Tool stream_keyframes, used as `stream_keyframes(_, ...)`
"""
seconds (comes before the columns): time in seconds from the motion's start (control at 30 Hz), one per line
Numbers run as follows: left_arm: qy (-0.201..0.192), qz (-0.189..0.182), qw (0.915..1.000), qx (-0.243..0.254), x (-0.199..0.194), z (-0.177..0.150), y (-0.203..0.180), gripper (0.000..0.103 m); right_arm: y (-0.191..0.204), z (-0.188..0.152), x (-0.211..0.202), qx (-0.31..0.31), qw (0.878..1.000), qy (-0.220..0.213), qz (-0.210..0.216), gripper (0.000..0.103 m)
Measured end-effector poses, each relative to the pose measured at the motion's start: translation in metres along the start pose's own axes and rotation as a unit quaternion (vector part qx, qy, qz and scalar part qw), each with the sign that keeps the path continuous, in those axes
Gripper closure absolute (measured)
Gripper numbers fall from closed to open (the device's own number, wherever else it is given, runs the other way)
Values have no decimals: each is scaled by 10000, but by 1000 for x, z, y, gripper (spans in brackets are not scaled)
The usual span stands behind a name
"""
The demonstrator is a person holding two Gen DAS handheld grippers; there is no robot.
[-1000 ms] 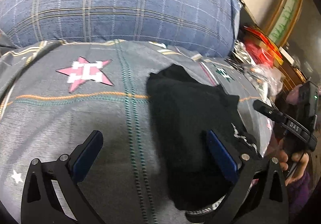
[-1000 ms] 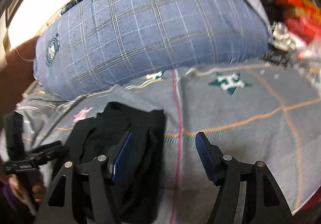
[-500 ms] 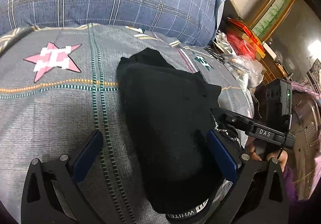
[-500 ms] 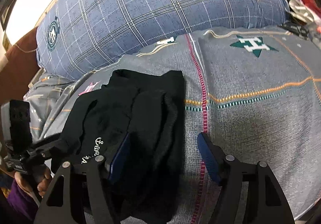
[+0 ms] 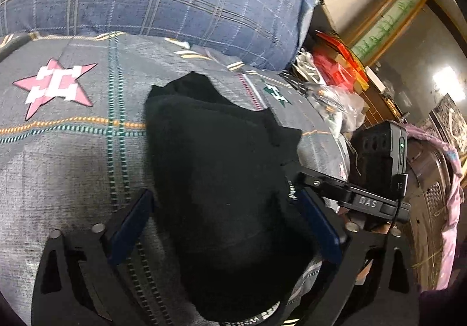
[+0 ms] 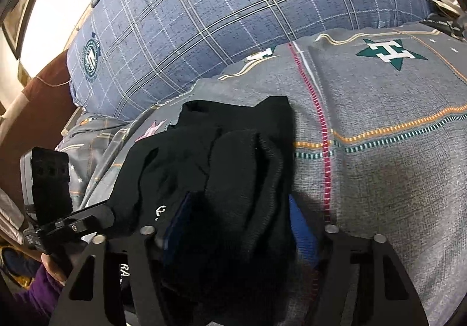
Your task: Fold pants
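The black pants (image 5: 221,168) lie in a folded bundle on the grey star-patterned bedspread (image 5: 64,168). My left gripper (image 5: 224,226) straddles the near end of the bundle. Its jaws are wide and closing, and the left pad (image 5: 131,226) sits just off the fabric edge. The right wrist view shows the pants (image 6: 233,156) bunched up, with white lettering near the waistband. My right gripper (image 6: 239,226) is low over their right part, its jaws closing with a thick fold between the blue pads. Fabric hides part of both pads. Each view shows the other gripper's black finger (image 5: 344,194) beside the bundle.
A big blue plaid pillow (image 6: 233,19) lies behind the pants. Past the bed's right edge are red packets and plastic bags (image 5: 332,83), with a wooden cabinet further back. A hand and a purple sleeve (image 6: 35,291) show at the lower left.
Both grippers have tipped down and come closer over the pants. The right one sank until fabric lay between its pads. The left jaws have narrowed a little.
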State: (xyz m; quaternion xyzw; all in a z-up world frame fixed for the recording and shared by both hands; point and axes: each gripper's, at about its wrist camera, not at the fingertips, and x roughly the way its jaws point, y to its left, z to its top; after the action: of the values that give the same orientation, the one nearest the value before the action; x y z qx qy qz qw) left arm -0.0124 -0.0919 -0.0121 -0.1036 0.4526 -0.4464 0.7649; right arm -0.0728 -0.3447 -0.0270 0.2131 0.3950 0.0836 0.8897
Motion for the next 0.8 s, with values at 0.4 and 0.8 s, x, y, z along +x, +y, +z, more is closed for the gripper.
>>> stream_keyframes(0.4, -186, 144, 9997, 80, -6, 1, -3, 44, 21, -1, -13, -647, 9970, -315, -275, 81)
stream_keyframes(0.8, -573, 320, 9978, 68, -39, 6, -12, 50, 52, 3, -31, -1014, 9912, -848, -19, 84)
